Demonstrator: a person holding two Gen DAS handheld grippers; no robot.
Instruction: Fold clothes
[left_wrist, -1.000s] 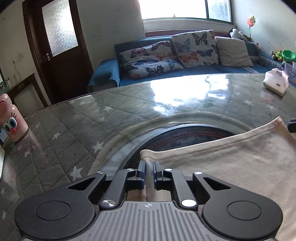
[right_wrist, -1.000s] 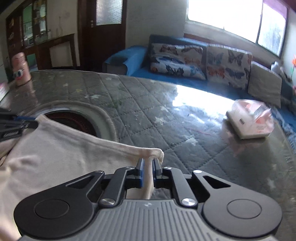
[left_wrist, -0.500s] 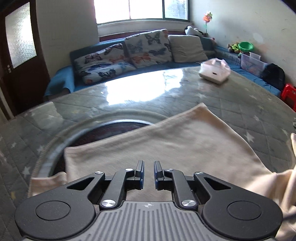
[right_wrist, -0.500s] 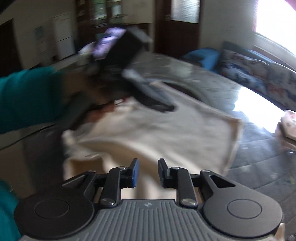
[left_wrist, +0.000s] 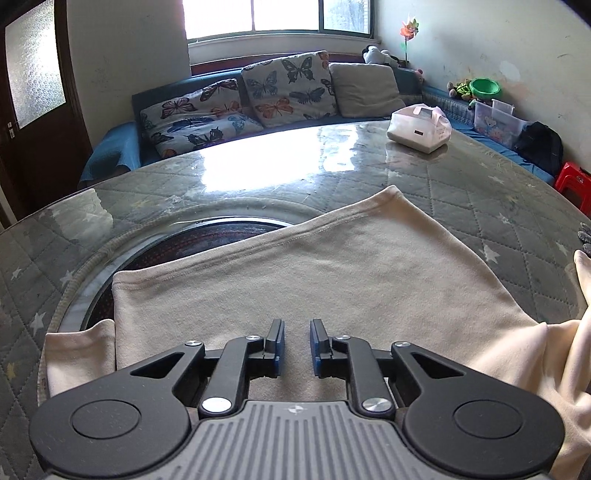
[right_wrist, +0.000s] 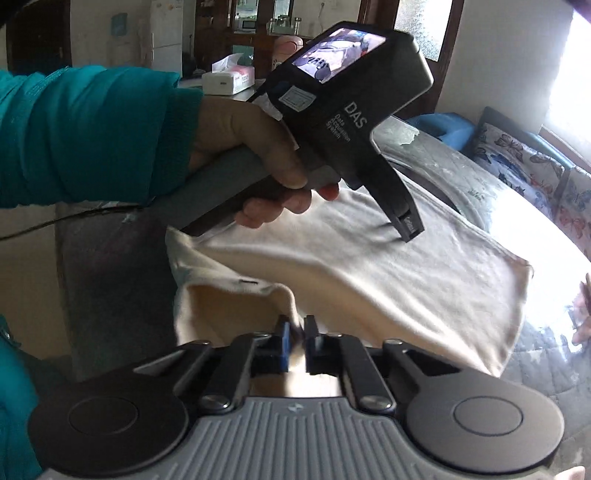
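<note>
**Fingers: left parted over cloth, right pinched on a fold**

Fingers of the left gripper (left_wrist: 296, 345) stand apart with a clear gap, nothing between them; jaws have just been opening a little, cream cloth only beneath. Right gripper (right_wrist: 298, 343) jaws have just closed, pads nearly together and clamped on a raised fold of the cream garment (left_wrist: 314, 280) at its near edge.

Garment lies spread flat on the round table (left_wrist: 480, 192), which has a grey quilted star-print cover under glass. In the left wrist view its hemmed edge runs diagonally from low left up to a corner at upper right, so the long axis is slanted that way. Far-left part overlaps the dark round inset (left_wrist: 207, 240) at table centre. At right, loose cloth is bunched and lifted. In the right wrist view the far corner points toward the bright window side.

Open room: bare tabletop beyond the hem and to the right of the garment, up to a white-and-pink tissue pack (left_wrist: 419, 127) well apart near the far rim. Left table edge is close to the cloth's left end.

Writing: left gripper body reads "DAS Data Acquisition System" in the right wrist view; its small screen is lit. A hand (right_wrist: 251, 147) in a teal sleeve (right_wrist: 92, 136) grips its handle. Another tissue box (right_wrist: 229, 79) sits behind; print unreadable.

Beyond: blue sofa with butterfly cushions (left_wrist: 288, 88), red stool (left_wrist: 574, 182).
</note>
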